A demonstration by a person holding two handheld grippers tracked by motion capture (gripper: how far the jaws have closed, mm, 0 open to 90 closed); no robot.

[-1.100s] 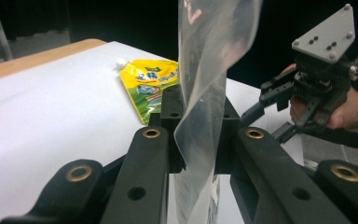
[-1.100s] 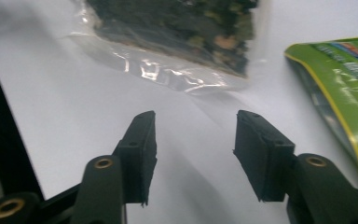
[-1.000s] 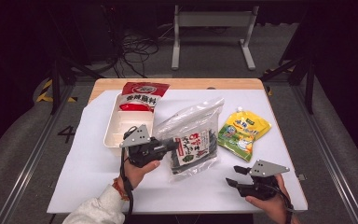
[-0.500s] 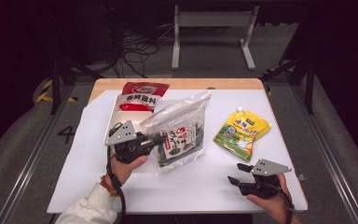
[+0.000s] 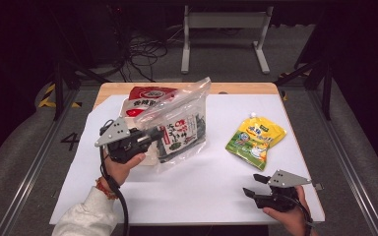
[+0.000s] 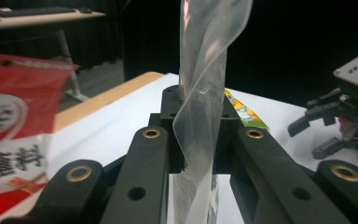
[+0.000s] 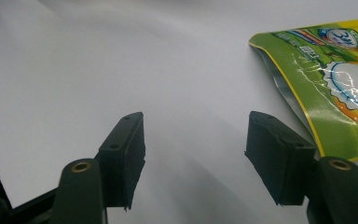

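Here, left tongs (image 5: pixel 153 135) clamping clear bag (image 5: pixel 179 123), right tongs (image 5: pixel 254 186) agape

The white table (image 5: pixel 216 187) is evenly and brightly lit from above, while the room around it sinks into near black at the upper corners of the high view. Soft, short shadows lie under the clear plastic bag (image 5: pixel 177 123). In the left gripper view the bag (image 6: pixel 205 70) shows pale glare, and the near jaws are blurred. The right gripper view is slightly soft, with faint shadows on the white surface.
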